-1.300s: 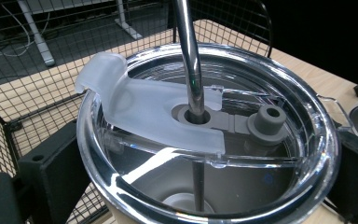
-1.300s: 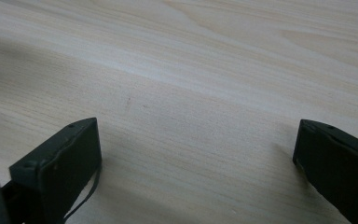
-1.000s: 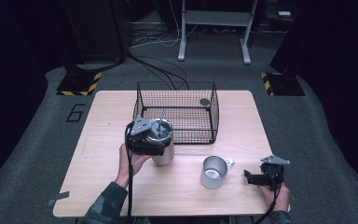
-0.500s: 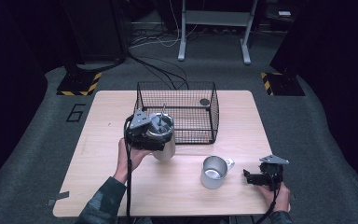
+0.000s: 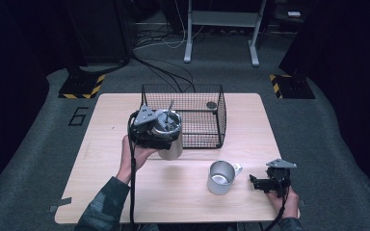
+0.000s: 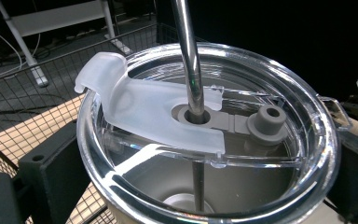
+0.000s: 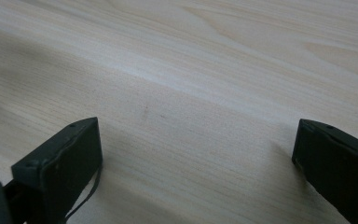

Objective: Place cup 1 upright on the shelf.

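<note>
In the high view, the steel tumbler (image 5: 171, 142) is held by the left gripper (image 5: 150, 130) just in front of the wire basket (image 5: 192, 113), at its near-left corner; a steel mug (image 5: 220, 177) stands nearer than the basket, and the right gripper (image 5: 265, 183) rests beside it. In the left gripper view, the jaws are clamped on either side of the tumbler's clear lid (image 6: 205, 121), through which a metal straw (image 6: 189, 60) passes. In the right gripper view, the jaws are spread wide over the bare table (image 7: 191, 70).

- Wire basket (image 5: 192, 115) stands mid-table, top open; small dark disc (image 5: 211, 105) lies inside near its far right corner.
- Tumbler (image 5: 171, 137), held in left gripper (image 5: 149, 129), is raised at basket's near left corner.
- Metal mug (image 5: 220, 176) stands near side of basket, toward the right.
- Bare tabletop (image 5: 106, 163) left of basket.
</note>
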Tool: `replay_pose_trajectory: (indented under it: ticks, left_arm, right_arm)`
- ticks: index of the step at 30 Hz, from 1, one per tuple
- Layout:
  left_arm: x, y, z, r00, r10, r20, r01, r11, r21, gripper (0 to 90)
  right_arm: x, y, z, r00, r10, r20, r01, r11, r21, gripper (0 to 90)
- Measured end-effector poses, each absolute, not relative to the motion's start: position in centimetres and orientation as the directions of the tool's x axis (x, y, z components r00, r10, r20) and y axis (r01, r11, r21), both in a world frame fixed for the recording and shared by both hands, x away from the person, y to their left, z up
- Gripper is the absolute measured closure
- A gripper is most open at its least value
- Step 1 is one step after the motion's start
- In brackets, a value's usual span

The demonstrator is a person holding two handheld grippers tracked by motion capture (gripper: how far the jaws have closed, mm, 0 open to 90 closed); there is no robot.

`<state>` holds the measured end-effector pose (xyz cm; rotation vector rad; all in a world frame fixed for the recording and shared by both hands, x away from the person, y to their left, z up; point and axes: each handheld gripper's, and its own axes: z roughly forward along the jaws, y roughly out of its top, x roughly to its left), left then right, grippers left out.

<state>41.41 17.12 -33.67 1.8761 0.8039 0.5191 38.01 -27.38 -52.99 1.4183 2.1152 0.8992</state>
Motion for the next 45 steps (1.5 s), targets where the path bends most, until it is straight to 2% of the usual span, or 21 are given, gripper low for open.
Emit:
replay_pose_trajectory:
  ticks: [20,45]
  left_arm:
    - [43.1,17.0,-30.7,0.695,0.719,0.005,0.292,-0.289,0.912,3.6]
    - [46.4,17.3,-28.0,0.652,0.757,0.039,0.271,-0.28,0.921,3.6]
  right_arm:
    - [38.1,-27.5,-53.0,-0.398,0.918,-0.006,0.634,0.28,0.721,0.9]
    - [38.1,-27.5,-53.0,-0.396,0.918,-0.002,0.638,0.277,0.718,0.5]
